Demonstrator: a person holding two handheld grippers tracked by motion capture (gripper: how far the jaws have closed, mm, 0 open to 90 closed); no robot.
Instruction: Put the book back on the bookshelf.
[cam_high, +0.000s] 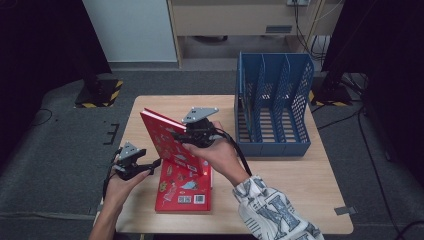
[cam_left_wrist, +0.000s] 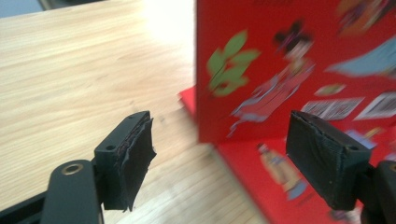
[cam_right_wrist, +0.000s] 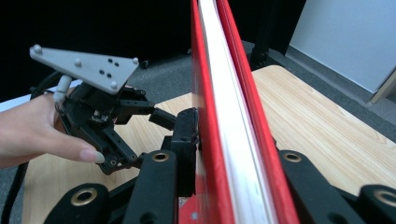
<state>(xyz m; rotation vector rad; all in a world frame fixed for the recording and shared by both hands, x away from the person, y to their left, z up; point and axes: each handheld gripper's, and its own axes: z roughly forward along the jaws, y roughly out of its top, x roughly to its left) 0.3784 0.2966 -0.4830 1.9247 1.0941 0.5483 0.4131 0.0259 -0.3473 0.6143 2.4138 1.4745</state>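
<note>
Right gripper (cam_high: 186, 134) has its jaws pinching the red book (cam_high: 162, 137), holding it upright over a second red book (cam_high: 184, 190) on the tabletop (cam_high: 280, 175). Left gripper (cam_high: 152, 164) sits beside it, jaws spread.
</note>
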